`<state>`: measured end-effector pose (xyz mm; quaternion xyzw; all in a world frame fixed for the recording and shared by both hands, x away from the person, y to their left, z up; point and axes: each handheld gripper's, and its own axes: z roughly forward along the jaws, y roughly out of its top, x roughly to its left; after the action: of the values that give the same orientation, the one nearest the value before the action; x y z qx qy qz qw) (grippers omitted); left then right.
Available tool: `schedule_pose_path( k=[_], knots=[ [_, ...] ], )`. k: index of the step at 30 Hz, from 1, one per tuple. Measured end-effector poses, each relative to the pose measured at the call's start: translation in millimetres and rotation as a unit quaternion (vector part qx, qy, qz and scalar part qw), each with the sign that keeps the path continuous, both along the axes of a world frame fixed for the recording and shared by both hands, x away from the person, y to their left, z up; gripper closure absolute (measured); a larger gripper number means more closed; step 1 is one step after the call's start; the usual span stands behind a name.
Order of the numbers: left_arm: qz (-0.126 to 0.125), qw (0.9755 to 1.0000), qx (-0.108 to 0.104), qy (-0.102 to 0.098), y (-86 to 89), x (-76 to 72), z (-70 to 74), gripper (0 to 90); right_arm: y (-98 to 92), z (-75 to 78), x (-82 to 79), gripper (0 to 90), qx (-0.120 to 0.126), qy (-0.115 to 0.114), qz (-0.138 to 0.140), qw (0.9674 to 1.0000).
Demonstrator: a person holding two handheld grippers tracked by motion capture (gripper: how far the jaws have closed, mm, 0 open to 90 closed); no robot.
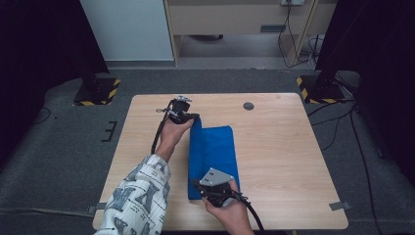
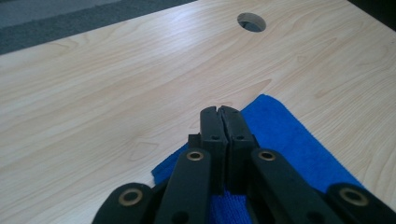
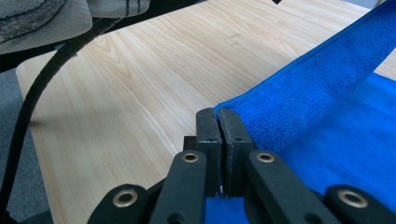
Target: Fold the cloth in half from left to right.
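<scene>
We see a blue towel (image 1: pixel 214 159) folded mid-bench (image 1: pixel 284 161), our left hand-held gripper (image 1: pixel 195 117) pinching its far corner, our right hand-held gripper (image 1: pixel 198 185) pinching its near corner, that edge lifted.

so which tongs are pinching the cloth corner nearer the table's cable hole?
The left tongs, on the blue cloth's far corner; the right tongs hold the near one.
</scene>
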<state>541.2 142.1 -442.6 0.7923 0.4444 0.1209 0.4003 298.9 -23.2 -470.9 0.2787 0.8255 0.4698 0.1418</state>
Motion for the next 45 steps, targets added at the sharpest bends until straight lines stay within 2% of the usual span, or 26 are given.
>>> schedule_pose_path(
  k=[10, 21, 38, 45],
  knots=[
    [-0.009, 0.9999, 0.004, 0.004, -24.6, 3.6, -1.4, 88.3, -26.3, -1.4, 2.8, 88.1, -0.005, 0.0, -0.023, 0.9997],
    [-0.016, 0.9998, 0.003, 0.008, -45.9, 9.2, -2.0, 88.3, -44.1, -10.5, 0.2, 88.1, -0.009, 0.013, -0.042, 0.999],
    [-0.017, 0.9996, -0.004, 0.021, -61.3, 14.3, -12.1, 88.3, -60.9, -12.4, 0.9, 88.0, -0.013, 0.017, -0.055, 0.9983],
    [-0.02, 0.9994, -0.003, 0.026, -67.5, 15.8, -18.0, 88.3, -69.8, -21.1, 1.1, 87.9, -0.019, 0.029, -0.065, 0.9973]
  ],
)
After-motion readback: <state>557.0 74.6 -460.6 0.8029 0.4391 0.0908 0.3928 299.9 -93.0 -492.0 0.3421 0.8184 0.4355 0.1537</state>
